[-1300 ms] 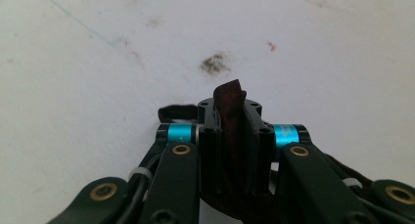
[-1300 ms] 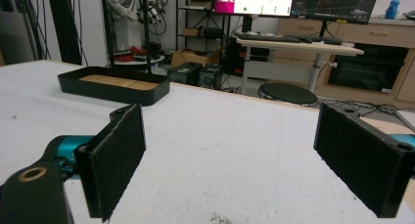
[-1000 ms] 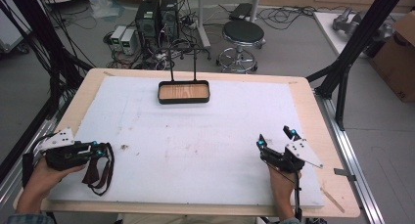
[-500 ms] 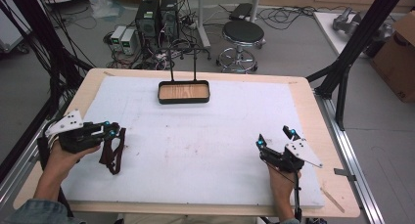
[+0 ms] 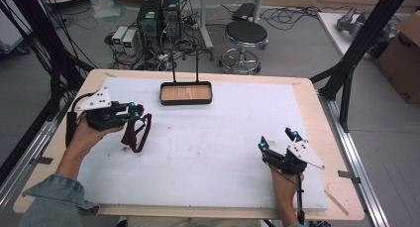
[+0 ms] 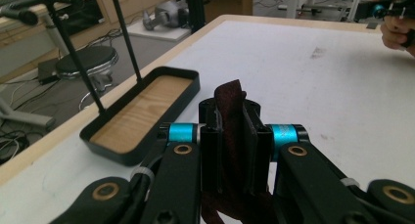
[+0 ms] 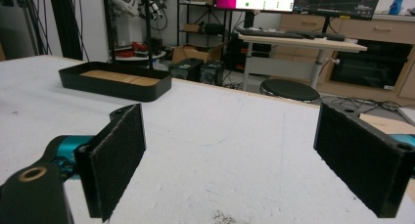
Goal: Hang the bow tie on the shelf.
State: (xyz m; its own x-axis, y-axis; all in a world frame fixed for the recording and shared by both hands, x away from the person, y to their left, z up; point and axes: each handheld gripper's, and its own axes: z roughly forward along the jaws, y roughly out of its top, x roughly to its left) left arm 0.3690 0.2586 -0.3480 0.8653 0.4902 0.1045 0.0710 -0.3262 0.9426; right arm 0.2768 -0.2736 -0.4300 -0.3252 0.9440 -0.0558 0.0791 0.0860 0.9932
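1. My left gripper [image 5: 133, 111] is clamped on a dark red strap [image 5: 136, 133]. In the left gripper view the strap [image 6: 234, 131] is pinched flat between my jaws, with one end poking up past the tips.

2. From the high view, the rest of the strap hangs in a loop below the jaws, over the left part of the white mat [image 5: 213, 138]. I cannot tell whether its low end brushes the mat or hangs free.

3. My right gripper [image 5: 277, 140] sits near the mat's right front, jaws wide apart and holding nothing. In its own view the two pads [image 7: 117, 155] stand well apart over bare mat.

4. I judge the step in hand to be the carry: strap gripped and off the surface, heading for the tray [image 5: 186, 93], which lies at the far edge of the mat, well apart from my left gripper. The tray has a wood floor and a thin black stand rising from its far side.

5. Next I need to bring the strap over the tray's rim, lower it so the loop settles inside, and only then part my jaws. I should keep clear of the stand's rods.
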